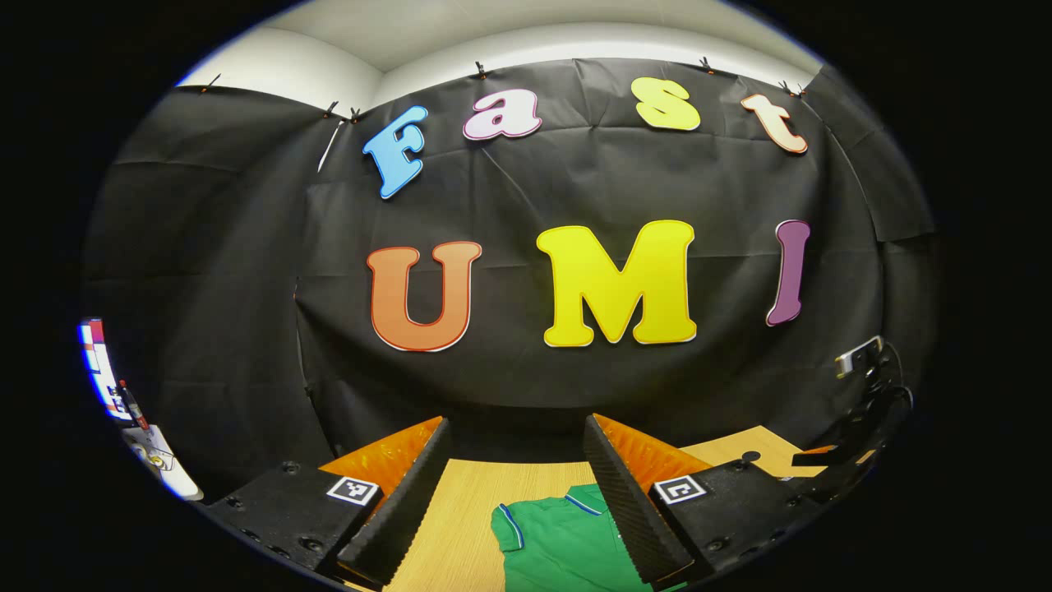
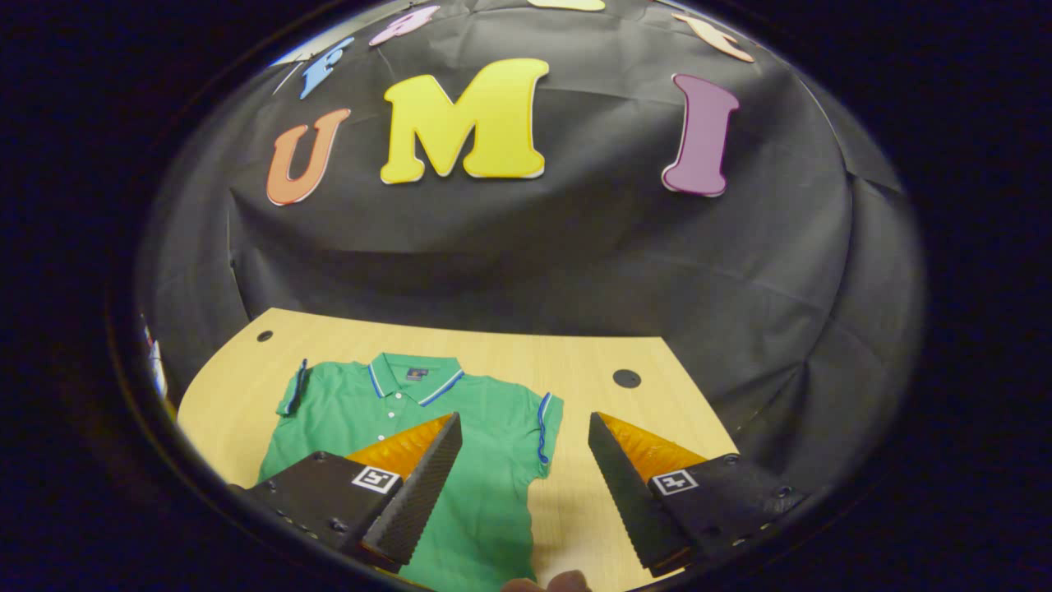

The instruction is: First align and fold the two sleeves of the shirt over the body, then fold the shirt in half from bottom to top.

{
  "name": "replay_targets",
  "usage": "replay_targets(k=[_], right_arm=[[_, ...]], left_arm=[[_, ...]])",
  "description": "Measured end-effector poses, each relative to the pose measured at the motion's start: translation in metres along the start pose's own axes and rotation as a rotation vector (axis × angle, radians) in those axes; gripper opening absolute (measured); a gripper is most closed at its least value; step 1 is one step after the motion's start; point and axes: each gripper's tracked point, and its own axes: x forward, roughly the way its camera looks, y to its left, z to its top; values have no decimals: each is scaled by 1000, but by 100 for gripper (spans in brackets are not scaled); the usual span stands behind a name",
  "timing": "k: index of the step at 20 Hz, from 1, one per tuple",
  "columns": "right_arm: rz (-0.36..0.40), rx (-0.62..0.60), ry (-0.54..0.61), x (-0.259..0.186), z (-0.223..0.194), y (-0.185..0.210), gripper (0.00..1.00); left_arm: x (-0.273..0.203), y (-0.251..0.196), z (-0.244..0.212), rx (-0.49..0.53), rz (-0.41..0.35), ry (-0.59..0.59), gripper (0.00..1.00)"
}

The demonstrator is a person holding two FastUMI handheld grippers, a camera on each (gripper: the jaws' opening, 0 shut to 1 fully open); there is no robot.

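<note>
In the left gripper view, the left claw [image 1: 516, 485] is held above the wooden surface [image 1: 460, 518], wide open, with nothing between its fingers; a corner of the green shirt [image 1: 567, 543] lies below it. In the right gripper view, the right claw [image 2: 526, 477] also hangs open over the surface [image 2: 575, 362]. The shirt [image 2: 411, 427] lies flat there, collar toward the wall, both sleeves spread out and unfolded.
</note>
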Motion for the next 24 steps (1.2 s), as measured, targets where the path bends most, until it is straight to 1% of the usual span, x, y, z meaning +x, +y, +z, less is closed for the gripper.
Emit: replay_targets(k=[3, 5, 9, 12, 13, 14, 15, 16, 17, 19, 20, 21, 22, 24], right_arm=[[-2, -30, 65, 41, -23, -8, 94], [-1, -27, 107, 65, -36, -12, 95], [-24, -61, 178, 105, -65, -26, 96], [-26, -32, 215, 127, -78, -30, 95], [-27, -23, 225, 133, -82, -32, 93], [-29, -18, 238, 140, -86, -34, 93], [-29, -10, 254, 144, -90, -35, 91], [-23, 16, 274, 149, -93, -35, 83], [-5, 52, 295, 152, -97, -30, 78], [8, 65, 336, 155, -107, -30, 70], [22, 71, 333, 155, -105, -29, 61], [11, 63, 333, 157, -106, -28, 53], [-13, 40, 329, 157, -105, -34, 36], [3, 54, 336, 162, -106, -31, 4]], left_arm=[[4, -3, -3, 2, 5, 17, 100], [4, -1, -3, 8, 14, 18, 100], [4, 1, -5, 20, 40, 26, 100], [2, -2, -14, 2, 55, 57, 100], [2, -2, -17, 3, 62, 68, 100], [1, -4, -21, 7, 66, 77, 100], [2, -4, -23, 11, 66, 84, 100], [1, -6, -24, 16, 66, 89, 100], [1, -8, -26, 19, 67, 93, 100], [2, -10, -29, 12, 69, 106, 100], [2, -14, -29, 9, 68, 110, 100], [3, -17, -29, 9, 66, 112, 100], [3, -19, -29, 12, 63, 111, 100], [3, -23, -26, 20, 53, 106, 100]])
